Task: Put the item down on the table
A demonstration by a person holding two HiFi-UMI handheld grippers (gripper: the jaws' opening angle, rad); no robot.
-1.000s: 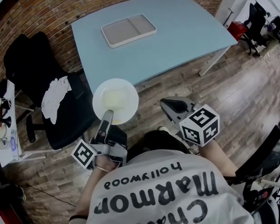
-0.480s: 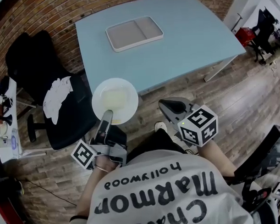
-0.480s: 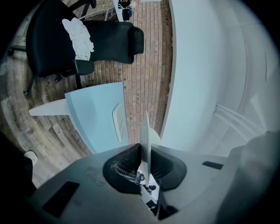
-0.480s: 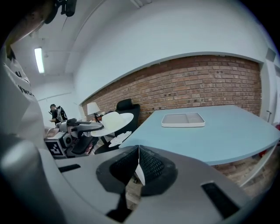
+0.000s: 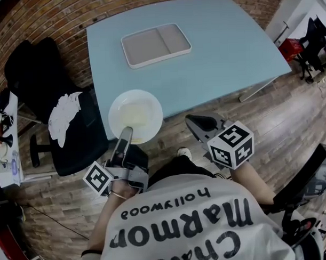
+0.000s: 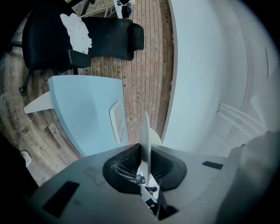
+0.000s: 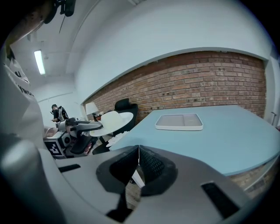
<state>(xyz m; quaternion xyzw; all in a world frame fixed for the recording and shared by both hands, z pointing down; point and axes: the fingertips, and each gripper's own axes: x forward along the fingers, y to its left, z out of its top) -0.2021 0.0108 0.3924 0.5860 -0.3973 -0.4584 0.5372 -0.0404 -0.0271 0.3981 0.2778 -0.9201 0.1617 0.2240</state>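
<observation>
The left gripper (image 5: 126, 133) pinches the rim of the white bowl (image 5: 136, 114) and holds it in the air at the near corner of the blue table (image 5: 219, 55). The right gripper (image 5: 199, 122) is pressed together and empty. Placement appears not yet done. Remaining steps: carry the bowl over the tabletop, lower it clear of the tray (image 5: 156, 44), and release it.

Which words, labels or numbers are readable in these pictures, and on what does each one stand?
"hollywood": on the person's shirt, upside down in the head view.
"Marmon": same shirt, in larger letters.
"Chatea": same shirt, partly cut off.
The marker cubes show patterns only, no text.
</observation>
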